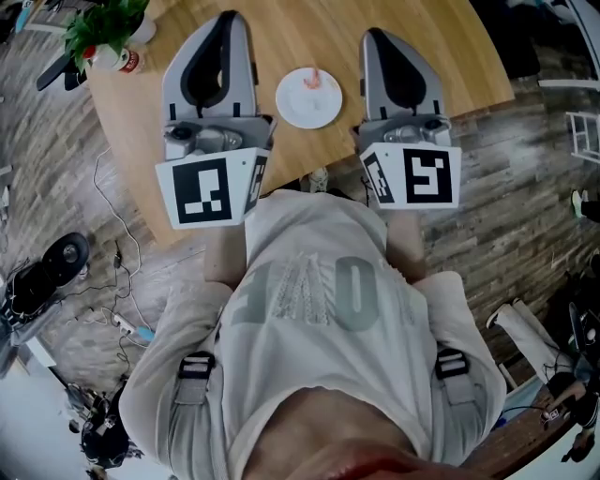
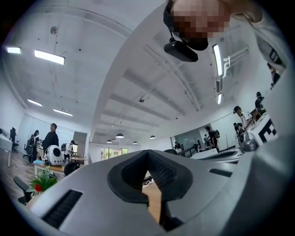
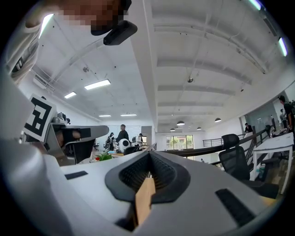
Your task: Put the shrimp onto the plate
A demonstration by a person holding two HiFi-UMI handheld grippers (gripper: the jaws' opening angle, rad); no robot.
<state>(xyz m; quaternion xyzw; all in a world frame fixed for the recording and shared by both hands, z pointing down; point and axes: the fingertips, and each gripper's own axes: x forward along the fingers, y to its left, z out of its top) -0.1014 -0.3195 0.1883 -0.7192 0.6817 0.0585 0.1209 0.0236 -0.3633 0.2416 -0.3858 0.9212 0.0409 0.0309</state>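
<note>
A small white plate (image 1: 298, 111) lies on the round wooden table (image 1: 450, 56), and a pink shrimp (image 1: 312, 82) rests on its far part. My left gripper (image 1: 228, 17) is held over the table to the left of the plate, jaws shut and empty. To the plate's right my right gripper (image 1: 373, 34) is also shut with nothing in it. Both point away from me and tilt upward. The left gripper view shows its gripper (image 2: 147, 154) against the ceiling, and the right gripper view shows its gripper (image 3: 149, 154) likewise. Plate and shrimp are outside both gripper views.
A potted green plant (image 1: 103, 28) with a red-and-white pot stands at the table's far left. Cables (image 1: 117, 281) and dark gear (image 1: 42, 272) lie on the wooden floor to the left. People (image 2: 50, 138) stand at distant desks in the office.
</note>
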